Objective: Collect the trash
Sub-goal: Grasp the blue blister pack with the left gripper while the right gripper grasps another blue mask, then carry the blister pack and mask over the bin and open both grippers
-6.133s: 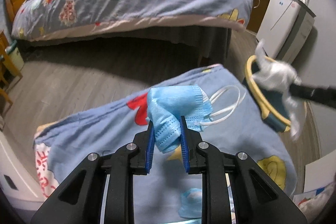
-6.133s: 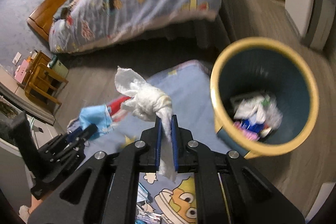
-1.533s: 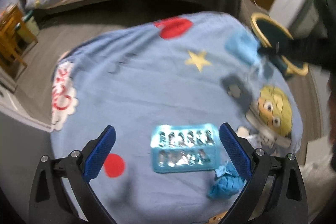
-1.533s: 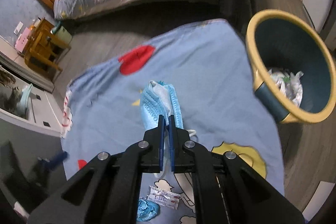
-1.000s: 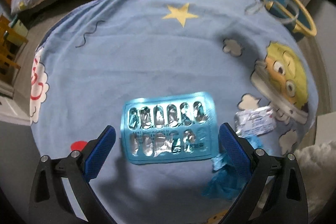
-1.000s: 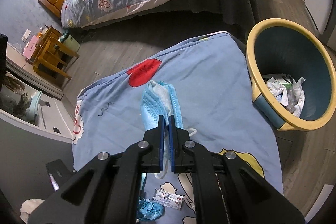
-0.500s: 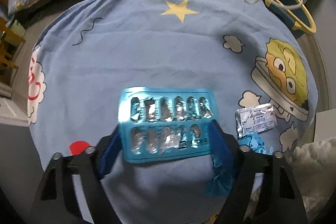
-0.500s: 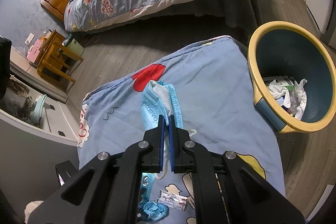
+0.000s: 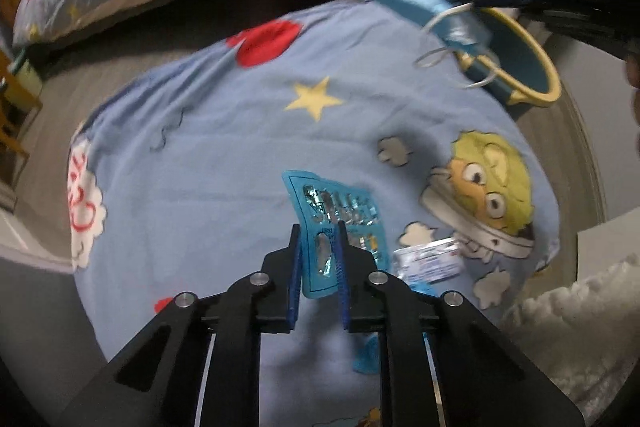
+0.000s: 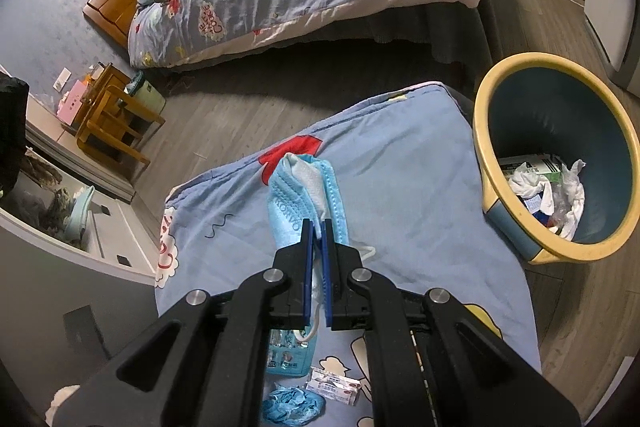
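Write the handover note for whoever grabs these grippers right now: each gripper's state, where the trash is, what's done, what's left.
Left gripper: jaws closing on the blue blister pack, which stands tilted up between them above the blue cartoon sheet.
Right gripper: shut on the blue face mask, held over the sheet, to the left of the bin.
Bin: yellow-rimmed, on the floor beside the sheet, already holding crumpled tissue and other litter.
Done: both pieces are picked up.
Left: drop the mask and the blister pack in the bin, then collect the small foil sachet and the crumpled blue wad from the sheet's near end.
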